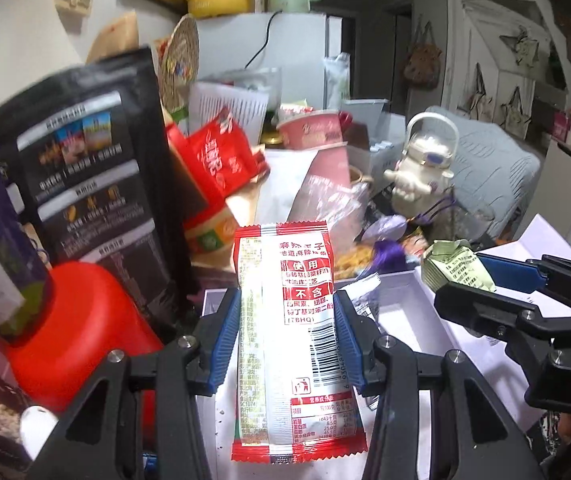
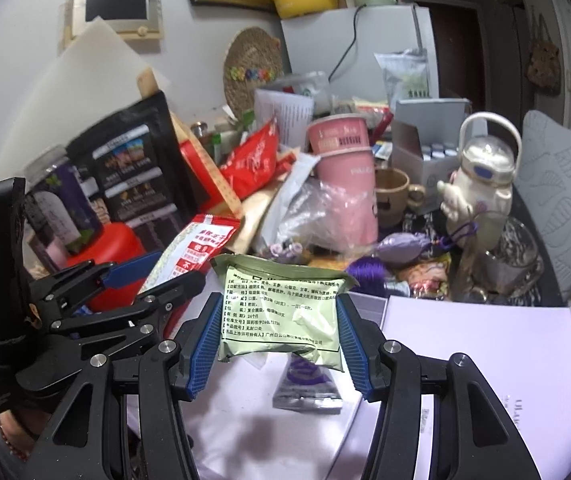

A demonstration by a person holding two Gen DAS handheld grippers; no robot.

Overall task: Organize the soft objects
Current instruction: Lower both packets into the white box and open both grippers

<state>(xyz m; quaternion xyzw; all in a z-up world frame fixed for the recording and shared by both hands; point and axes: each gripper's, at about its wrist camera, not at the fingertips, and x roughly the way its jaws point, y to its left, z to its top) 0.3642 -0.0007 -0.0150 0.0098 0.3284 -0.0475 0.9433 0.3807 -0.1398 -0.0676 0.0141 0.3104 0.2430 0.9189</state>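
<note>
Now, left claw [image 1: 287,340] clamped on red snack packet [image 1: 285,300], right claw [image 2: 279,340] gripping green sachet [image 2: 281,304]

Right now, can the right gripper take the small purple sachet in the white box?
Probably not: the right gripper is already shut on the green packet, which hangs directly over the purple sachet.

One red-and-white packet [image 1: 285,344], one green pouch [image 2: 281,312], two grippers, one pink cup [image 2: 345,184], one red jug [image 1: 85,332].

My two wrist views: each looks forward and down along its own fingers, close over the white box [image 1: 401,292]; both share the cluttered tabletop, red jar [image 2: 119,248] and each other's gripper.
</note>
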